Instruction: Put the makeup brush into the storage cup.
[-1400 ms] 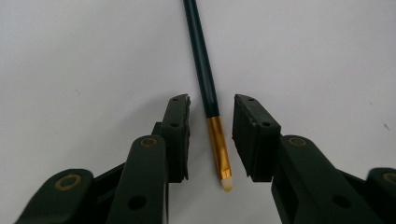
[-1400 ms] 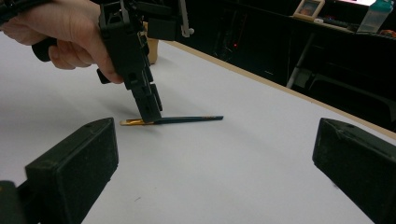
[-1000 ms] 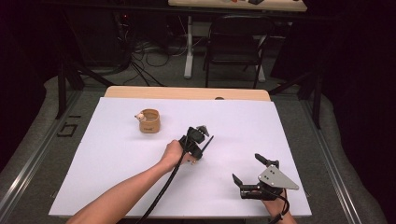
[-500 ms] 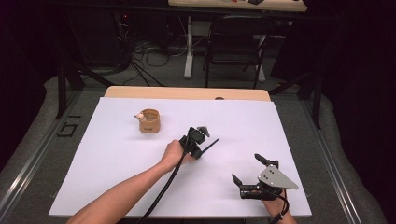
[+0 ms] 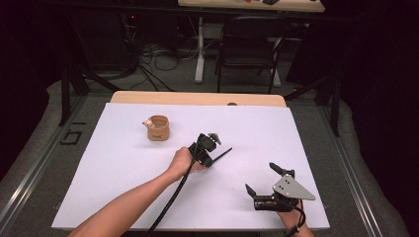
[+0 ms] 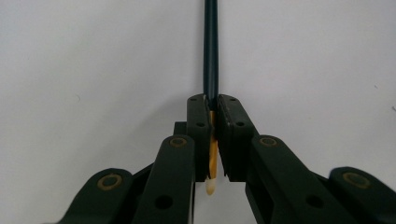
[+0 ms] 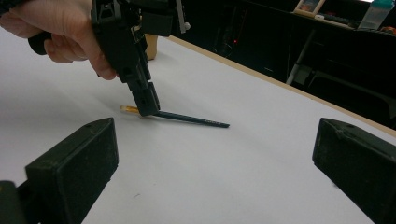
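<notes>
A dark pencil (image 5: 223,153) with a yellow end is pinched in my left gripper (image 5: 211,159) near the table's middle. In the left gripper view the jaws are shut on the pencil (image 6: 211,46) near its yellow end, and the dark shaft runs straight away over the white surface. The right gripper view shows the pencil (image 7: 191,119) held low, slanting down to the table from the left gripper (image 7: 145,106). My right gripper (image 5: 262,178) stands open at the front right with nothing between its pads (image 7: 74,163).
A tan cup (image 5: 158,129) with a small white object at its rim stands at the back left of the white table cover (image 5: 306,133). Beyond the table's far wooden edge are a chair (image 5: 247,44) and cables on the floor.
The left gripper has shifted slightly with the pencil, whose tip has swung a little to the right and lower. The right gripper has stayed put.
</notes>
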The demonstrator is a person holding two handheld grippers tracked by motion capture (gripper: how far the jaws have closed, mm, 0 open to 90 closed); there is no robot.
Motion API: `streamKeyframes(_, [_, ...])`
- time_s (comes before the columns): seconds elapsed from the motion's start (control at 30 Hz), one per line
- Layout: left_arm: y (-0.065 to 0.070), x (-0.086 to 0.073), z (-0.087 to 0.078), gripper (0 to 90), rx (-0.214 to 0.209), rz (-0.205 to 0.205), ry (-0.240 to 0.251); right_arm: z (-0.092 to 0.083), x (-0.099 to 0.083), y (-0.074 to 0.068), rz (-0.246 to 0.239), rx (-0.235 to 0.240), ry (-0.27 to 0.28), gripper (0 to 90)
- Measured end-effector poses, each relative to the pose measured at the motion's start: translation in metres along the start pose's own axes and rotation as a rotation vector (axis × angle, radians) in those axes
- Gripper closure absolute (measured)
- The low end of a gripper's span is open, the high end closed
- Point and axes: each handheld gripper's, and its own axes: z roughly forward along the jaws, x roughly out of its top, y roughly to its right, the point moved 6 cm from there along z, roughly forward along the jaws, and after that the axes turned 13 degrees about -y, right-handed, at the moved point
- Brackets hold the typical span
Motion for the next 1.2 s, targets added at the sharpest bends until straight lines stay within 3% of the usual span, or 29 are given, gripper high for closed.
streamKeyframes(0.1, [-0.001, -0.001, -0.002, 84.0, 0.0, 0.011, 0.006, 0.001, 0.0, 0.0, -0.001, -0.001, 0.009, 0.0])
streamKeyframes(0.17, [-0.001, -0.001, -0.003, 84.0, 0.0, 0.013, 0.01, -0.001, -0.001, 0.0, -0.006, 0.006, -0.021, 0.0])
streamKeyframes(0.23, [-0.001, -0.001, -0.003, 84.0, -0.003, 0.014, 0.016, 0.001, 0.001, 0.0, 0.002, -0.005, 0.016, 0.0])
streamKeyframes(0.73, [0.0, -0.003, -0.011, 84.0, -0.014, 0.036, 0.053, 0.001, 0.0, 0.0, -0.002, -0.001, 0.002, 0.0])
streamKeyframes(1.2, [0.001, -0.016, -0.019, 84.0, -0.011, 0.072, 0.065, 0.001, 0.0, 0.0, -0.006, 0.001, -0.002, 0.0])
